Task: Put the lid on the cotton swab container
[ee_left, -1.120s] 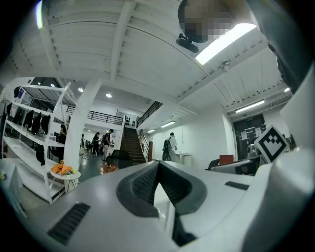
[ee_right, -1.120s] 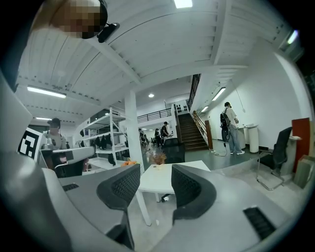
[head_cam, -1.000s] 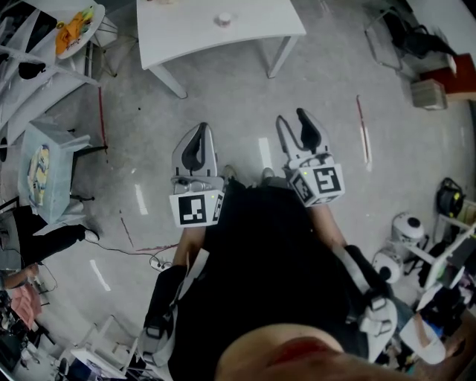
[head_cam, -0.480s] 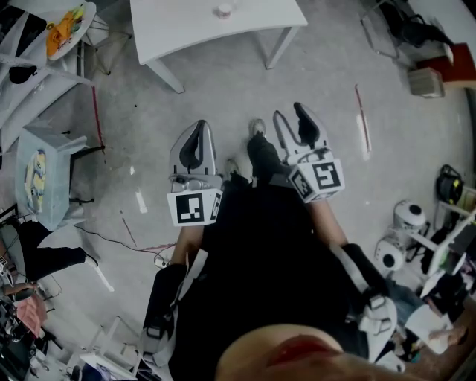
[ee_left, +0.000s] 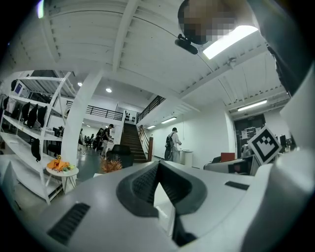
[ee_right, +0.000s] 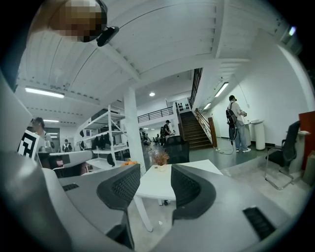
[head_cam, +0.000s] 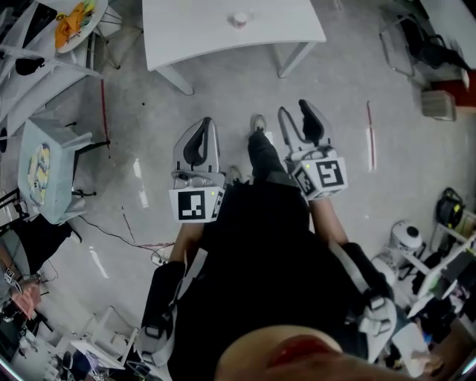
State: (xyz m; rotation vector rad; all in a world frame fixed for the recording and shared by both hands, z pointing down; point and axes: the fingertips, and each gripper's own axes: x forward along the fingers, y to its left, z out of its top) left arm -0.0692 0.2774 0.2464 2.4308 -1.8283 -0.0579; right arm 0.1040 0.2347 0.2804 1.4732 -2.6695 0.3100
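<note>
The small round cotton swab container (head_cam: 239, 18) stands upright on the white rectangular table (head_cam: 201, 33), toward its far side and well ahead of me. Its long axis is vertical, with brownish contents bristling upward. I cannot make out a lid. I count one container and one table. I hold two grippers over the grey floor (head_cam: 223, 104), well apart from the table. My left gripper (head_cam: 202, 128) has its jaws pressed together with nothing between them. My right gripper (head_cam: 296, 119) has its jaws spread and empty.
</note>
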